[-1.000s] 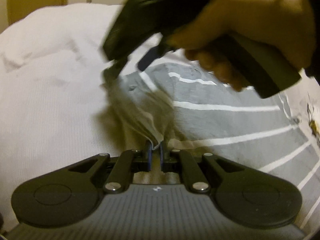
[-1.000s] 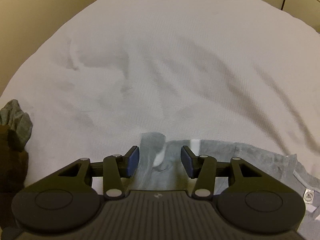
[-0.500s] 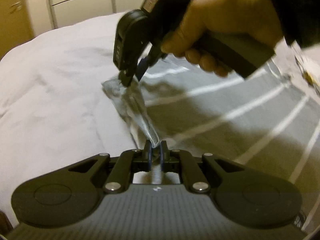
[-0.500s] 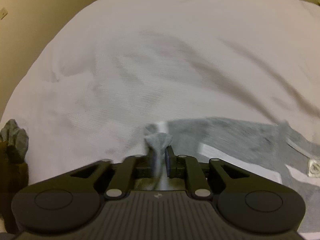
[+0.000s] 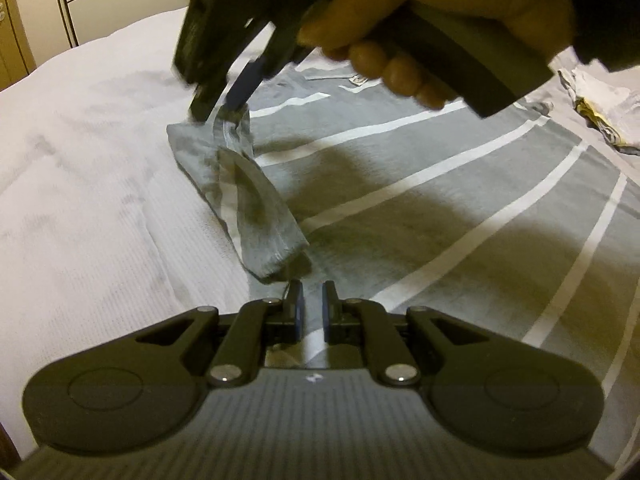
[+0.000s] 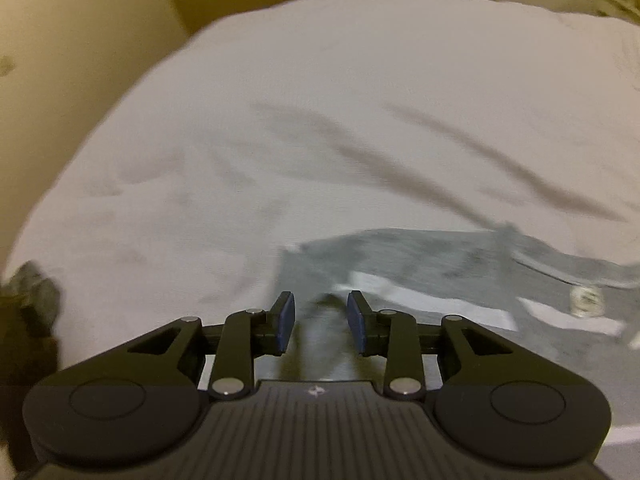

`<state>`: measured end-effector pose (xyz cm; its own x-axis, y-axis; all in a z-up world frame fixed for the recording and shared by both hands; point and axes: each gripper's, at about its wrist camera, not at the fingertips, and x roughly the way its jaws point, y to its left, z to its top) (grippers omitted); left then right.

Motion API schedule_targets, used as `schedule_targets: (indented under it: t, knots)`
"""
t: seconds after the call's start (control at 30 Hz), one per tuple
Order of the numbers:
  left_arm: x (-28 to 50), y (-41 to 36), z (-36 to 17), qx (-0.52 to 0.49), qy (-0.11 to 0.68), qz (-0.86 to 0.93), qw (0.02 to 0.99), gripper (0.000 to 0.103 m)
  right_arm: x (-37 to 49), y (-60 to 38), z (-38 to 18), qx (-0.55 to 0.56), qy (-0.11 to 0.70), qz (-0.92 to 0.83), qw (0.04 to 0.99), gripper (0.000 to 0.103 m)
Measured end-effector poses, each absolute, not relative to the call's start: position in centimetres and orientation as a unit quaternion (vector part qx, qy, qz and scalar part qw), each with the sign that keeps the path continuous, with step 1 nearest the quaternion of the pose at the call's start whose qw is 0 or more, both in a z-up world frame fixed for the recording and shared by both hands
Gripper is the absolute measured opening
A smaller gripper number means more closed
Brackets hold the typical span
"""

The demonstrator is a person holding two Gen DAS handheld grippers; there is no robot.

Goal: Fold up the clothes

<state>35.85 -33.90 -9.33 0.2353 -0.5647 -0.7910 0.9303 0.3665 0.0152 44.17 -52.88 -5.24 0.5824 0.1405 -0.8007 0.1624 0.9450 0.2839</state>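
Note:
A grey T-shirt with white stripes (image 5: 440, 208) lies spread on the bed. Its sleeve (image 5: 256, 200) lies folded in a loose strip along the shirt's left edge. My left gripper (image 5: 313, 308) sits just short of the sleeve's near tip, jaws barely parted with nothing between them. My right gripper (image 5: 224, 98), held by a hand (image 5: 440, 20), hovers at the sleeve's far end. In the right wrist view, the right gripper (image 6: 322, 320) is open above the grey T-shirt (image 6: 400, 256), with a raised fold of fabric below the gap.
The white bed sheet (image 5: 88, 168) stretches left and far of the shirt. A crumpled white and yellow garment (image 5: 600, 100) lies at the far right. A dark cloth lump (image 6: 36, 292) sits at the bed's left edge, with a beige wall (image 6: 80, 40) beyond.
Both grippers were shut on the sleeve half a second ago. Now the right jaws have opened wide, the left jaws have let the tip go, and the sleeve has dropped onto the shirt edge.

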Motion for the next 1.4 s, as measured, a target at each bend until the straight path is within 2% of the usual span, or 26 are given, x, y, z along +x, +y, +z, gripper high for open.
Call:
schedule_targets:
  t: [0.23,0.4,0.5,0.63,0.8,1.03,1.13,1.23,1.3,1.33,1.37,1.4]
  knots:
    - [36.6,-32.9,-8.9,0.231,0.368,-0.49,0.756,0.008,44.4,-53.7,-7.2,0.091,0.507,-0.044,0.856,0.033]
    - [38.1,-32.2,-8.5,0.198,0.375,-0.461,0.779,0.008,41.8,-56.0,-5.6,0.149,0.49,-0.084,0.855,0.034]
    - [39.1,-32.0,-8.3,0.18,0.378,-0.443,0.793,0.008,41.7,-54.6,-5.6,0.173,0.476,-0.036,0.862,0.035]
    - [40.0,-33.1,-9.0,0.174,0.382,-0.442,0.793,0.008,42.0,-51.9,-7.1,0.171,0.495,0.037,0.851,0.035]
    - [41.1,-33.1,-10.1,0.174,0.414,-0.439,0.778,0.013,40.1,-52.4,-9.6,0.136,0.537,-0.012,0.832,0.036]
    - [47.5,-31.7,-8.8,0.081,0.45,-0.441,0.772,0.024,34.7,-53.6,-7.9,0.22,0.519,-0.053,0.824,0.04]
    - [50.6,-33.5,-9.1,0.057,0.465,-0.459,0.755,0.034,33.4,-51.7,-8.0,0.242,0.513,-0.046,0.823,0.043]
    - [52.8,-35.9,-9.9,0.051,0.482,-0.472,0.736,0.038,32.0,-50.1,-7.8,0.26,0.506,-0.042,0.821,0.044]
    - [54.0,-37.7,-11.2,0.056,0.501,-0.477,0.72,0.036,31.3,-49.2,-8.0,0.273,0.5,-0.042,0.821,0.045]
    - [54.2,-38.0,-11.3,0.064,0.5,-0.48,0.718,0.03,31.2,-48.7,-8.2,0.276,0.498,-0.041,0.821,0.045]
    - [54.4,-38.4,-11.5,0.071,0.499,-0.482,0.716,0.006,31.0,-48.2,-8.3,0.278,0.496,-0.039,0.821,0.045]
    - [54.6,-38.7,-11.6,0.078,0.498,-0.484,0.715,0.0,31.0,-47.7,-8.5,0.278,0.495,-0.037,0.823,0.045]
